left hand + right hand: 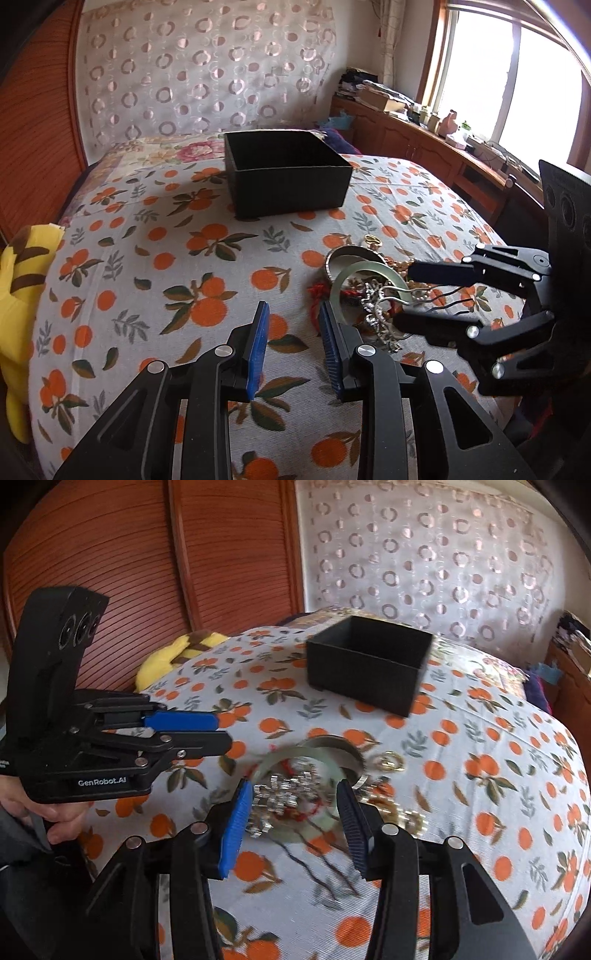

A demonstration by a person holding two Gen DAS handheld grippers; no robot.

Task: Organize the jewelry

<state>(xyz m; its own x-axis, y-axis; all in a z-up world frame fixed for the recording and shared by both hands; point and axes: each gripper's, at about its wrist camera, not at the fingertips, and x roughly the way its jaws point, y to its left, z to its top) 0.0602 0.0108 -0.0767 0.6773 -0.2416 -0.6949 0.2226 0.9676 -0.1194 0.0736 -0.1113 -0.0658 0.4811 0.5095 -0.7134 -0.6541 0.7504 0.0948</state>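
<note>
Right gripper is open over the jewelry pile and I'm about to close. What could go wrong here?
1. The silver hairpin lies tangled with the red cord and bangles, so the right gripper may drag up several pieces.
2. The black box sits well beyond the pile; loose pieces could drop onto the bedspread on the way.
3. The left gripper is close beside the pile and could collide.

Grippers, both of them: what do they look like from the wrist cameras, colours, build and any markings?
Both match. The left gripper and right gripper have black linkage arms joined by round silver pins, and flat fingers faced with ribbed blue pads. Seen from the right wrist, the left unit's body reads "GenRobot.AI" in white and carries a black upright camera block with round lenses. No cables show.
</note>
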